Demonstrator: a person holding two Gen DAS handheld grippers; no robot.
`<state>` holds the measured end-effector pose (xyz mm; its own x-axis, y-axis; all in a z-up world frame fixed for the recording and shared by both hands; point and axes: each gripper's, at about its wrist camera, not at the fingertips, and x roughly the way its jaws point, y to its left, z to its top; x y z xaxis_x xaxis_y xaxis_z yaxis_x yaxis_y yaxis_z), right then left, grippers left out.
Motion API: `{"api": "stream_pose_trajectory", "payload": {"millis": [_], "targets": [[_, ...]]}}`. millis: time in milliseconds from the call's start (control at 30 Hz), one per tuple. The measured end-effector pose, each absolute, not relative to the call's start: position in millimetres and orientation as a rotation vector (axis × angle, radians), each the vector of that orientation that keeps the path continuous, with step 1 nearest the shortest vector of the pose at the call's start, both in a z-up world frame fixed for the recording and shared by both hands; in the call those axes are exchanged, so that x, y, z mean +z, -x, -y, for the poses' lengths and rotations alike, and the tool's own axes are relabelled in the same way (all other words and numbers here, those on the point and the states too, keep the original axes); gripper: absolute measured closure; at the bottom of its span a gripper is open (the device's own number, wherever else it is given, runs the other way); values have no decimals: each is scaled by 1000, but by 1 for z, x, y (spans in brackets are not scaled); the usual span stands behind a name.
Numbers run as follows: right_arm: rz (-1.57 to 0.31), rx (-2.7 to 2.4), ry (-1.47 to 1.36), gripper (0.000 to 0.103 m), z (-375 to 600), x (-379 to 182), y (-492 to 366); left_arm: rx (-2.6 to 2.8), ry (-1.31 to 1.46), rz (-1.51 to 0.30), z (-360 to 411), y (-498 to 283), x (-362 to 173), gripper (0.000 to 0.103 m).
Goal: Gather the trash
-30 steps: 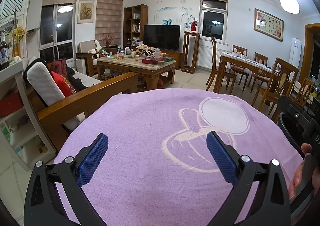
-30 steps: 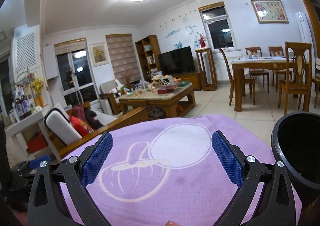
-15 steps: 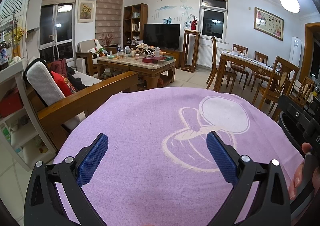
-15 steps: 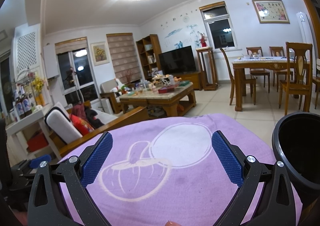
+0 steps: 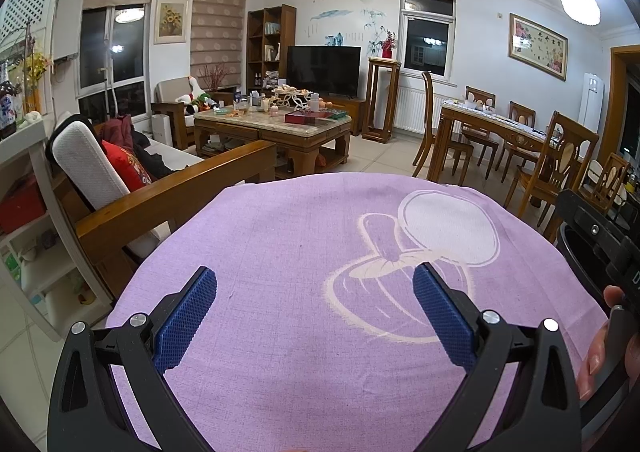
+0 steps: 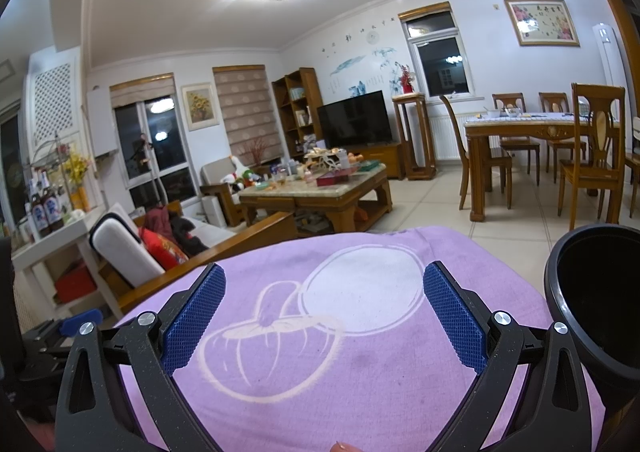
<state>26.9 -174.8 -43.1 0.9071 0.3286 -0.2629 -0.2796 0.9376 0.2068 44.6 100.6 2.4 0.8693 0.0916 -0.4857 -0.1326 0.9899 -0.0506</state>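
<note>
A purple cloth with a pale cartoon print covers a round surface right below both grippers; it also shows in the right wrist view. No trash shows on it. My left gripper is open and empty, just above the cloth. My right gripper is open and empty, also just above the cloth. A black round bin stands at the right edge of the cloth, its mouth dark; its rim shows in the left wrist view behind my other hand's gripper body.
A wooden sofa arm with cushions lies left of the cloth. A cluttered coffee table stands beyond, with a TV behind. A dining table with chairs is at the right. White shelves stand at far left.
Both views have shifted very slightly; the grippers stay open and nothing on the cloth has moved.
</note>
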Motion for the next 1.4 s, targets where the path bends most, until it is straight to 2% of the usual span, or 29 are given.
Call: {"api": "stream_pose_trajectory", "payload": {"millis": [1400], "targets": [[-300, 315, -168, 5, 178, -42, -28, 127, 84, -513, -103, -35, 0, 5]]}}
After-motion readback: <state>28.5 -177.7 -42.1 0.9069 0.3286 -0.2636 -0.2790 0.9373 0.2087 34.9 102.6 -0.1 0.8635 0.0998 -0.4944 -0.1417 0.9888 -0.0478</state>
